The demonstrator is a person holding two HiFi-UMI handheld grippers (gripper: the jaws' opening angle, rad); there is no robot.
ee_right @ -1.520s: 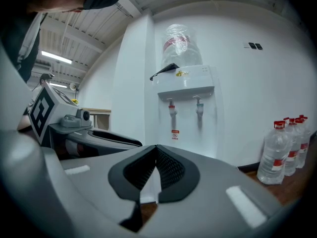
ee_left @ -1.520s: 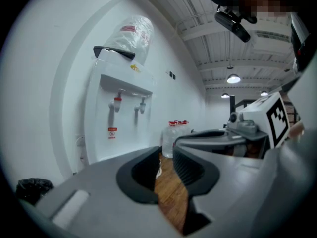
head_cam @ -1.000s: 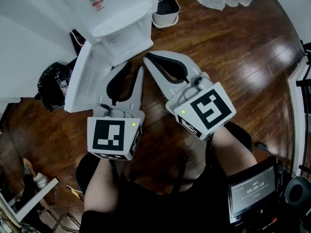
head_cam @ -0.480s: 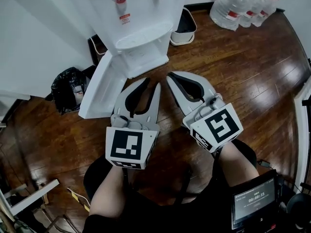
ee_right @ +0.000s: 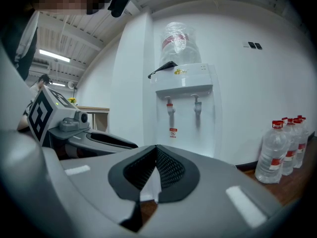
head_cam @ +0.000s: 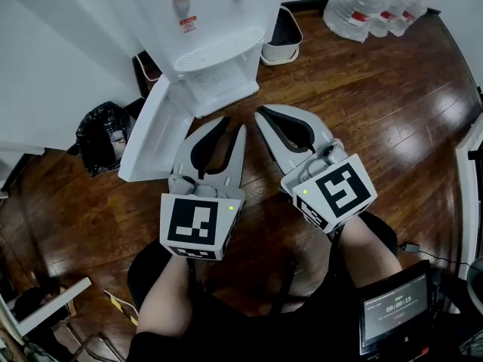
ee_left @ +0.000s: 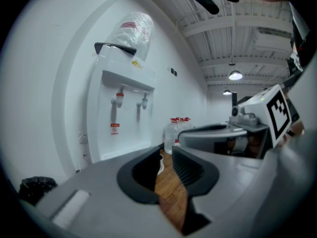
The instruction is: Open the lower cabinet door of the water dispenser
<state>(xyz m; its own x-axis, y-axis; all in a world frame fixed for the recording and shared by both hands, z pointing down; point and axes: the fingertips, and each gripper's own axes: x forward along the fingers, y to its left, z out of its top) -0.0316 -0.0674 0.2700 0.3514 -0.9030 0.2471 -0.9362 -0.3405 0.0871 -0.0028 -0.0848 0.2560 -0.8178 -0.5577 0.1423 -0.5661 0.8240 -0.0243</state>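
The white water dispenser stands against the wall at the top of the head view. Its lower cabinet door is swung wide open to the left, and the white cabinet inside shows. My left gripper is open just in front of the cabinet and right of the door, with only floor between its jaws. My right gripper is beside it, shut and empty. The left gripper view shows the dispenser beyond the parted left gripper. The right gripper view shows the dispenser above the closed right gripper.
A black rubbish bag sits on the wooden floor left of the open door. A white bin stands right of the dispenser, with several water bottles further right. A small screen is at the lower right.
The head view has shifted, so more of the dispenser's front shows now. Both grippers keep their places in front of the cabinet, and the door stays open.
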